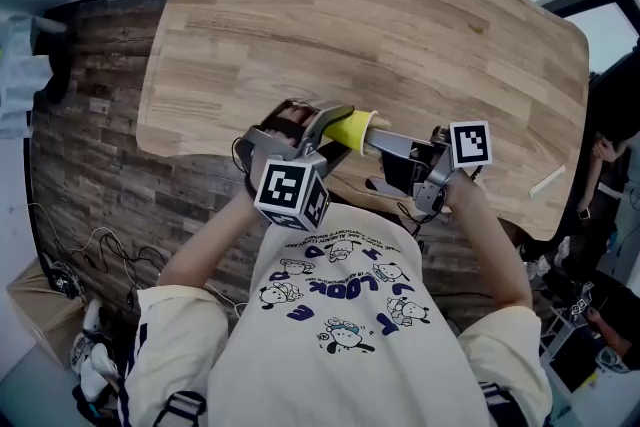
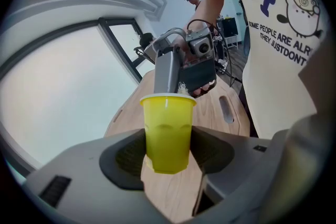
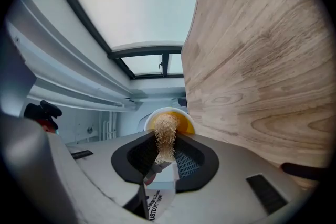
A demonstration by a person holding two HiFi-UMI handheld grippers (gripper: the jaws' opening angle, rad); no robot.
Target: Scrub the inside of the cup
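While my left gripper (image 2: 168, 152) clamps cup (image 2: 167, 123), my right gripper (image 3: 167, 161) pinches scrubber (image 3: 166, 136), tip at cup mouth; scrubbing seems under way, inside's cleanliness not visible.

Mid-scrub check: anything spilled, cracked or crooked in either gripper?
Nothing stands out. The yellow plastic cup sits clamped in the left gripper, with no crack or spill visible; the right gripper pinches the tan fibrous scrubber, its tip at the cup's mouth.
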